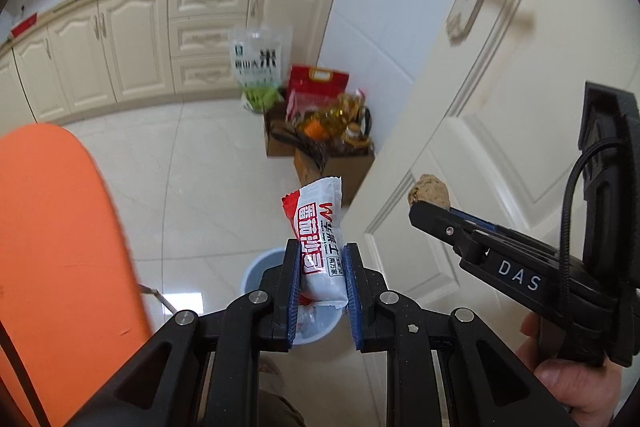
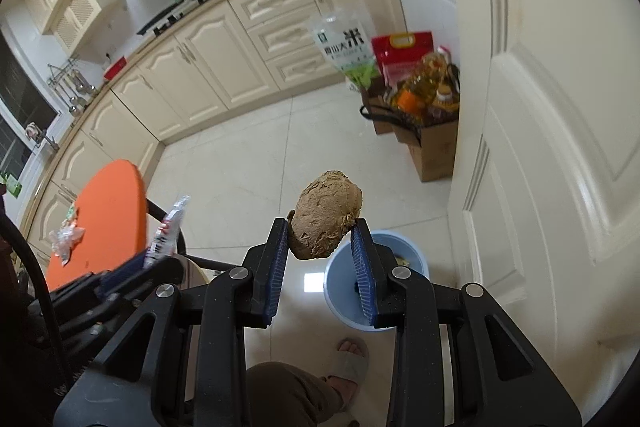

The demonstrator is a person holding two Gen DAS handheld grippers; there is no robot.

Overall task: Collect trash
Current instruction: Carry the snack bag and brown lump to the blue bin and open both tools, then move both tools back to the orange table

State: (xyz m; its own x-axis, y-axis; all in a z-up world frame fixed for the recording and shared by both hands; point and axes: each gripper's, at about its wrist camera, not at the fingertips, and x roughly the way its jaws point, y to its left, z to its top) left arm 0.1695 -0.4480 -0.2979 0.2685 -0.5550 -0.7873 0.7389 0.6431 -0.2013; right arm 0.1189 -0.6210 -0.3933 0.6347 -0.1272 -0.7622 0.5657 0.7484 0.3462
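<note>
Carrying step: left tongs (image 1: 322, 267) pinching white snack wrapper (image 1: 320, 239), right tongs (image 2: 320, 247) pinching brown crumpled lump (image 2: 326, 215), both above blue bin (image 2: 408, 251). Next: centring over bin, then releasing.

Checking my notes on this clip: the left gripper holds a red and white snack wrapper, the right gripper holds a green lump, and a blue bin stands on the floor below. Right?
One slip: the lump in the right gripper is brown, not green, as the right wrist view shows. The left gripper does hold the red and white wrapper, and the blue bin stands below.
</note>
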